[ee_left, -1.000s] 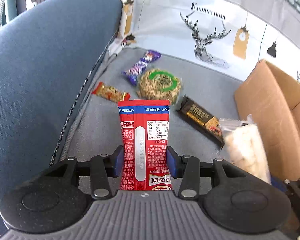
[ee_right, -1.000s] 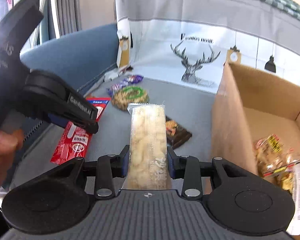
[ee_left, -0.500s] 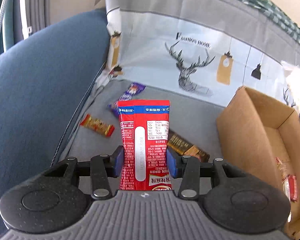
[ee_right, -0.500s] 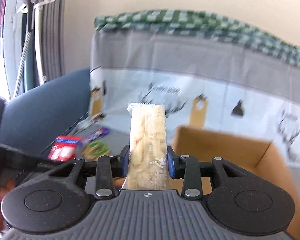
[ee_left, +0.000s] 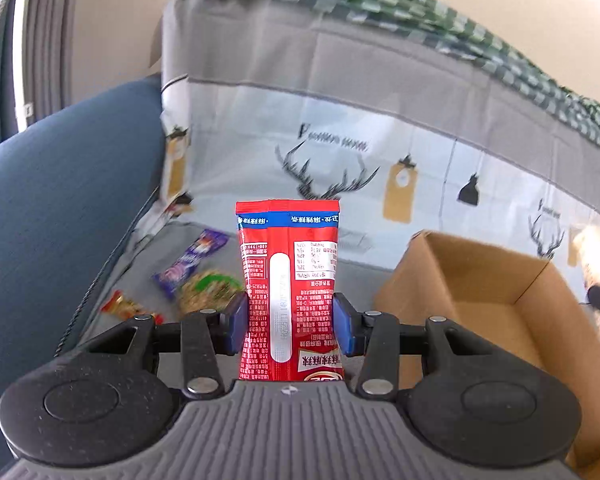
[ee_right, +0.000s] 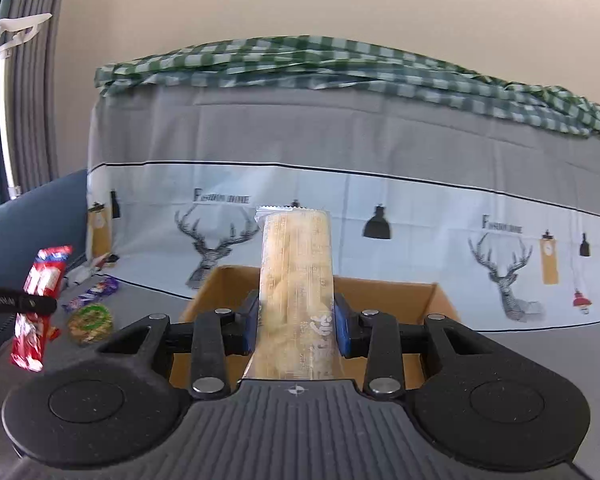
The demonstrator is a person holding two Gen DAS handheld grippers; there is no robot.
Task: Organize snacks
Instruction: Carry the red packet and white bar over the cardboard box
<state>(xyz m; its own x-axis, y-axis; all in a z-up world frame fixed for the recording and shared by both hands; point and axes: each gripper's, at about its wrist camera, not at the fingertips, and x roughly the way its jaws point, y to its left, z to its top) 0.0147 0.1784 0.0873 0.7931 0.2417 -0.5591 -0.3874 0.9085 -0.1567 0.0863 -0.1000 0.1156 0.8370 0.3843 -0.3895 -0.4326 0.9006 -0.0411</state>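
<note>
Blue pads of the left gripper (ee_left: 290,328) clamp a red snack packet (ee_left: 288,280) upright, left of the cardboard box (ee_left: 480,280). The right gripper (ee_right: 296,328) pinches a clear pale-yellow packet (ee_right: 296,280) over the box's near wall. Left of the box, beyond, loose snacks (ee_left: 196,276) lie on the sofa seat (ee_left: 364,256).

Green-check cloth (ee_right: 340,64) atop sofa back w/ deer-print cover (ee_right: 380,208).
</note>
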